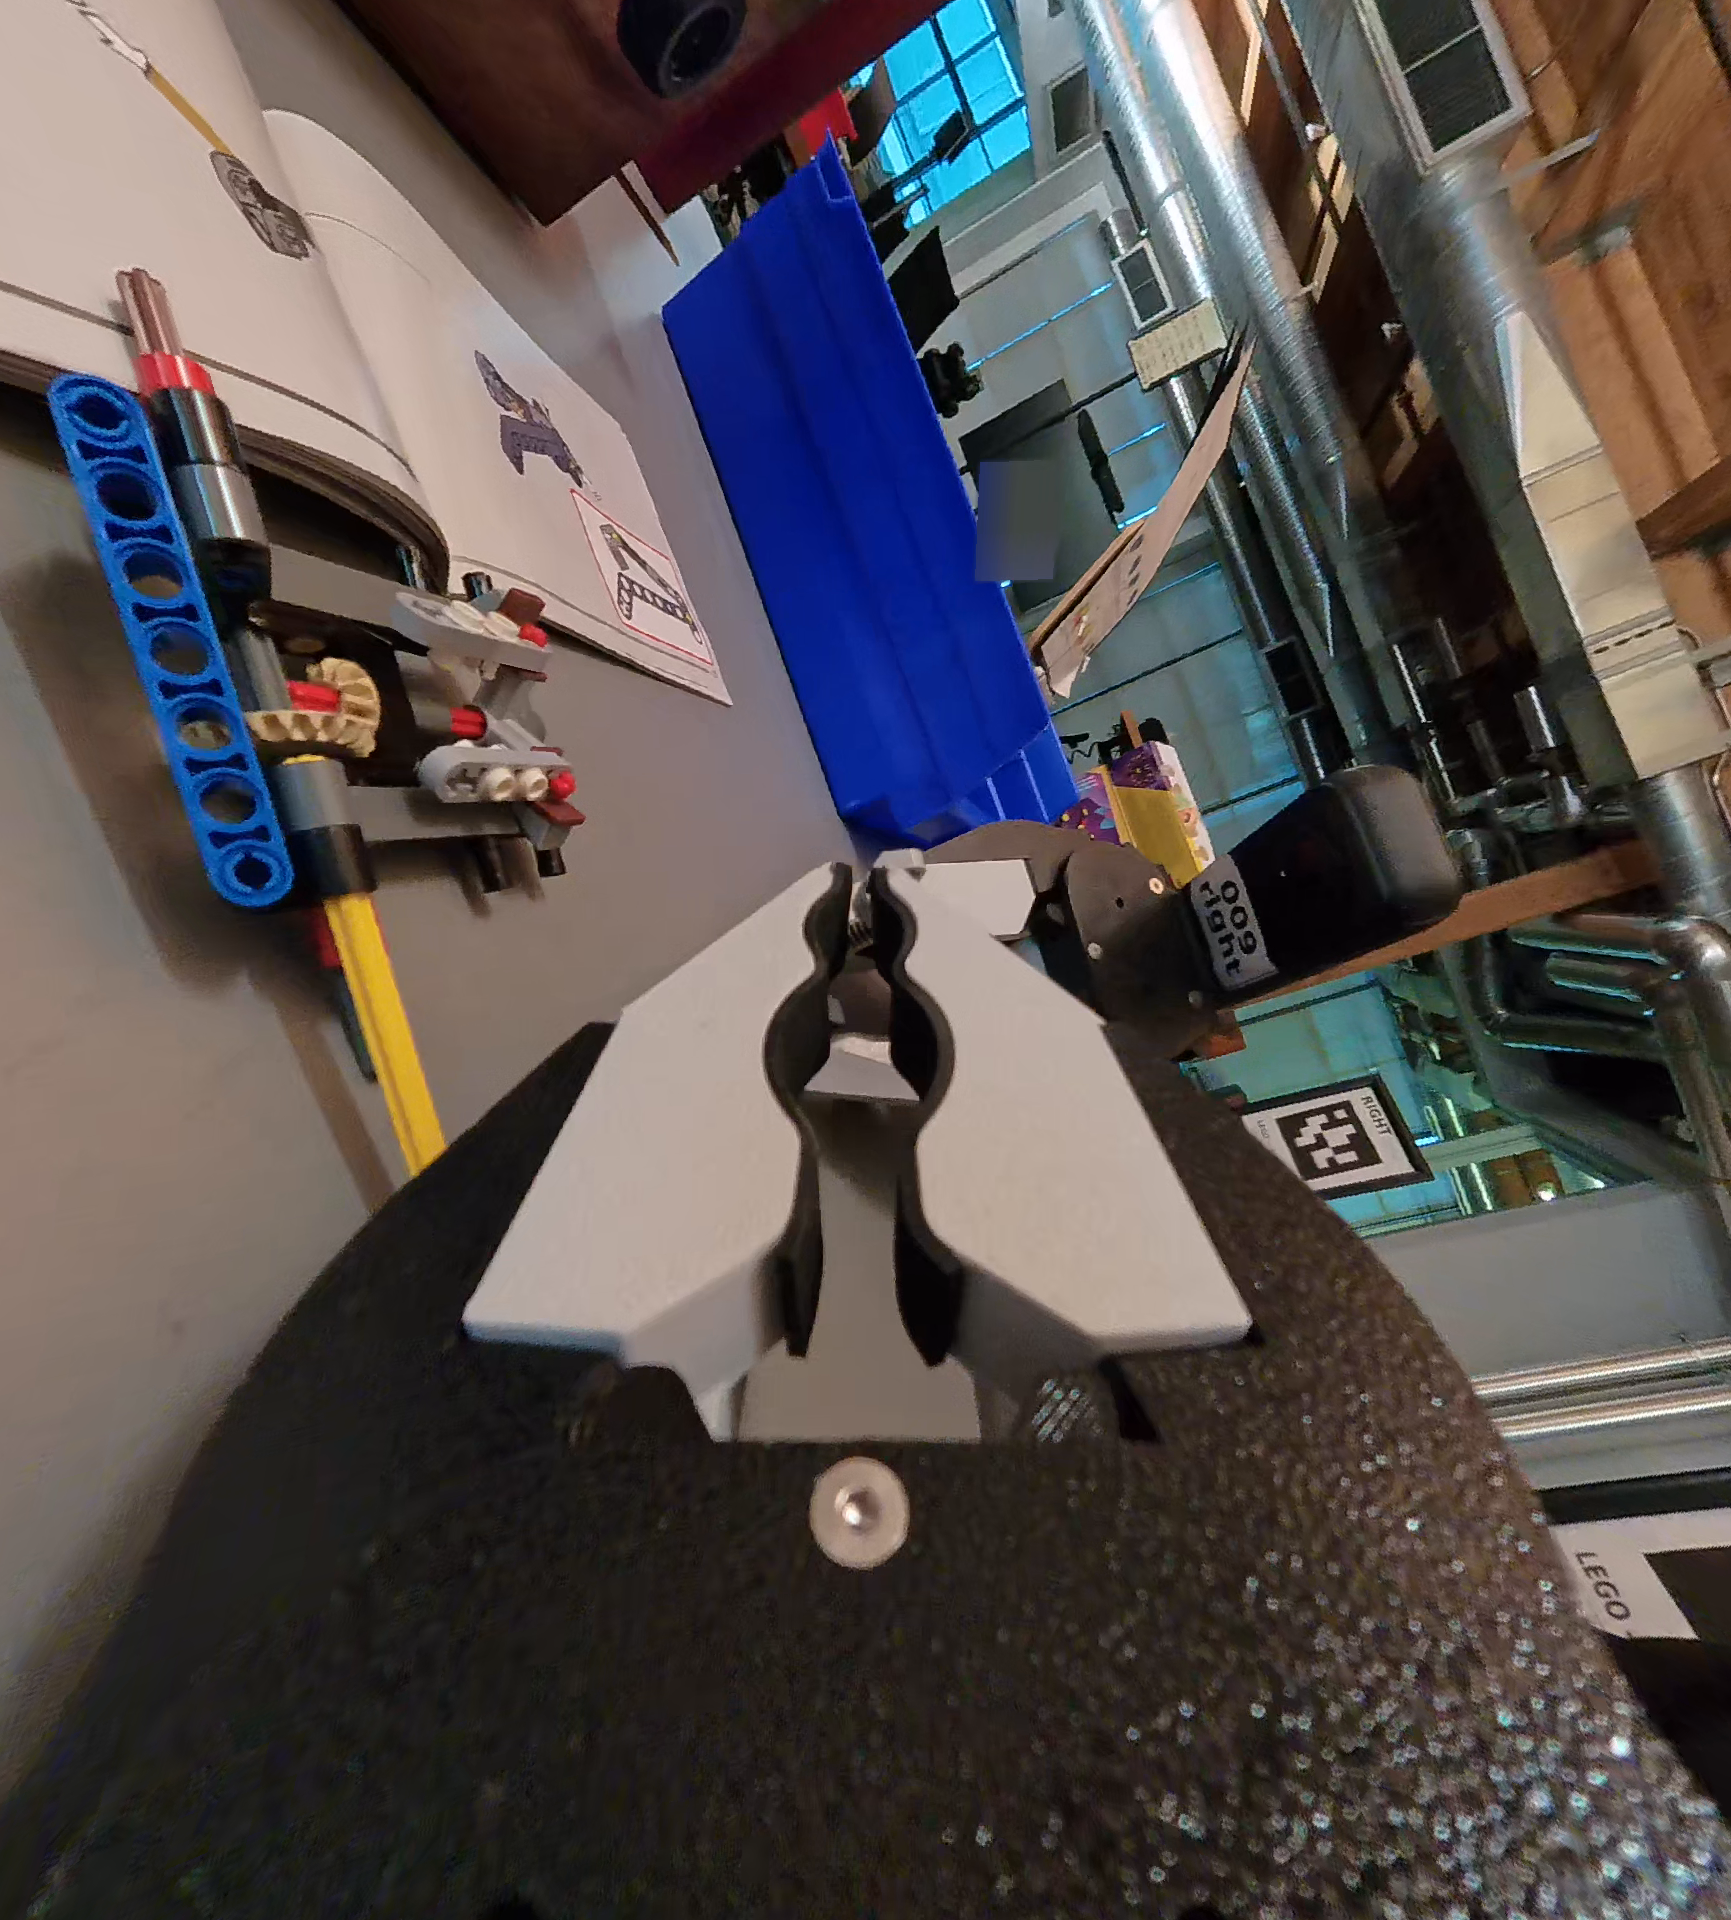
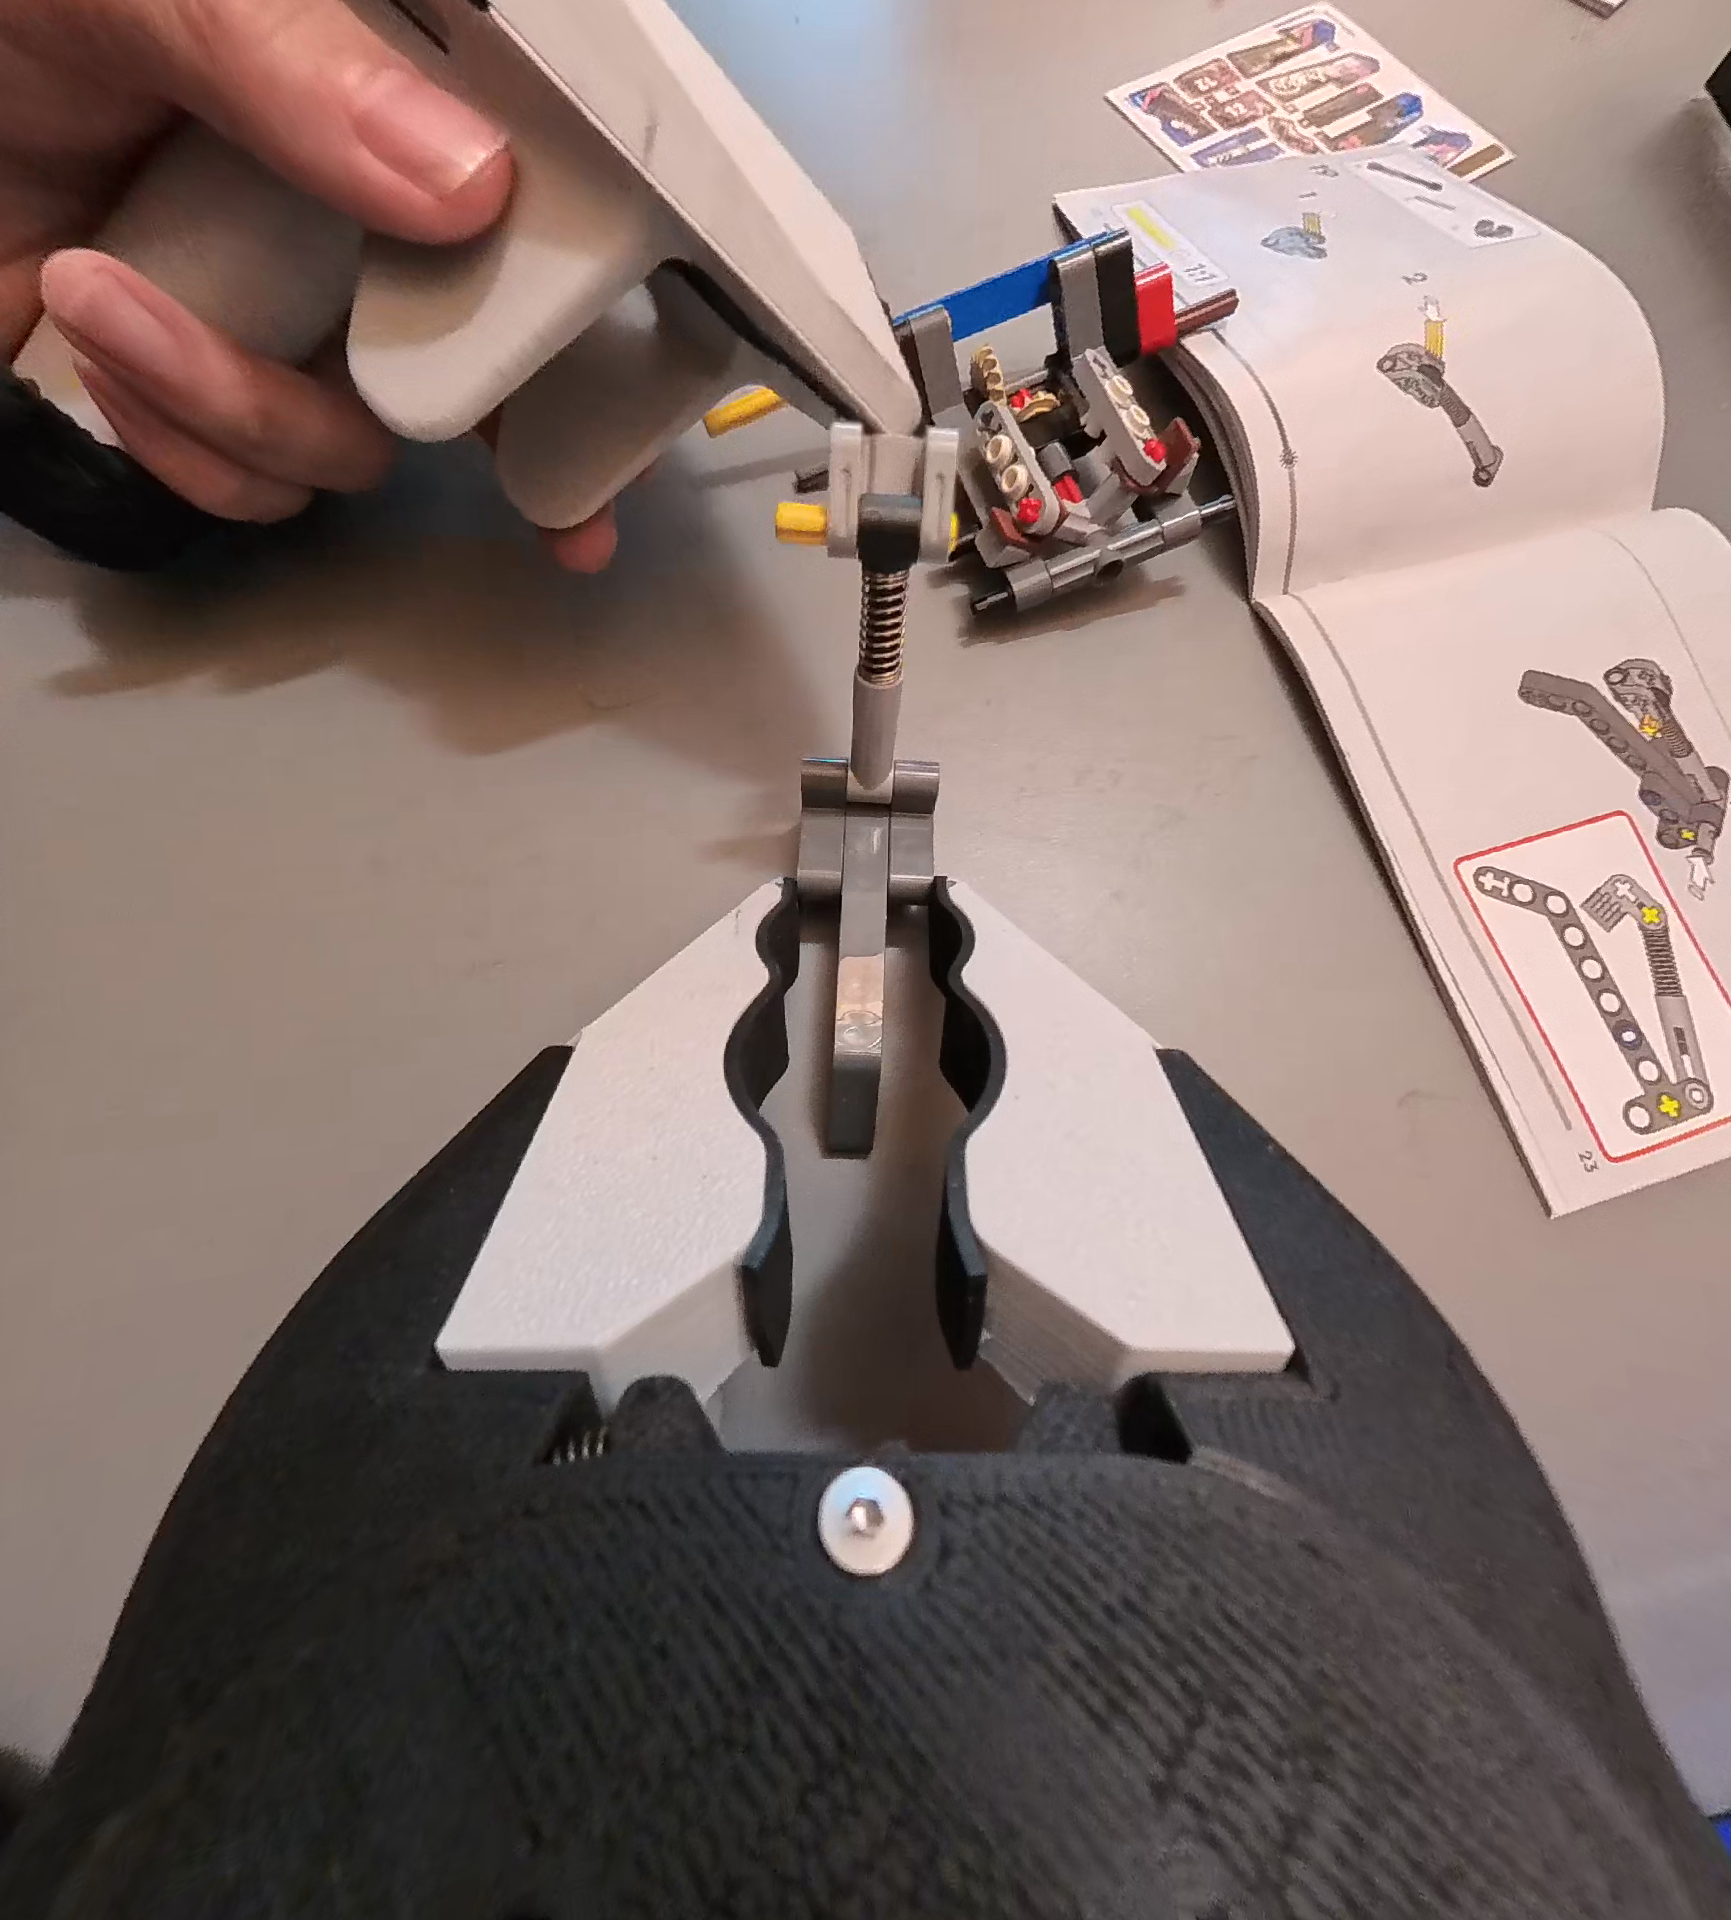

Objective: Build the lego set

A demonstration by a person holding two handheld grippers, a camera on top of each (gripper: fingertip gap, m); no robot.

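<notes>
My right gripper [image 2: 866, 896] is shut on a dark grey beam assembly [image 2: 859, 997] and holds it above the grey table [image 2: 321, 935]. A grey shock absorber with a black spring [image 2: 882, 613] rises from that beam to a light grey connector [image 2: 887, 473] with a yellow pin. My left gripper [image 2: 897, 421], held by a hand [image 2: 217, 260], pinches that connector. In the left wrist view its fingers [image 1: 863, 904] are closed with the spring showing between the tips. The partly built lego model [image 2: 1079, 447] lies on the table behind; it also shows in the left wrist view [image 1: 321, 675].
An open instruction booklet [image 2: 1463, 582] lies right of the model, with a sticker sheet [image 2: 1308, 94] beyond it. A blue bin [image 1: 861, 520] stands past the booklet. The right gripper's black body [image 1: 1131, 914] sits close beside my left fingertips.
</notes>
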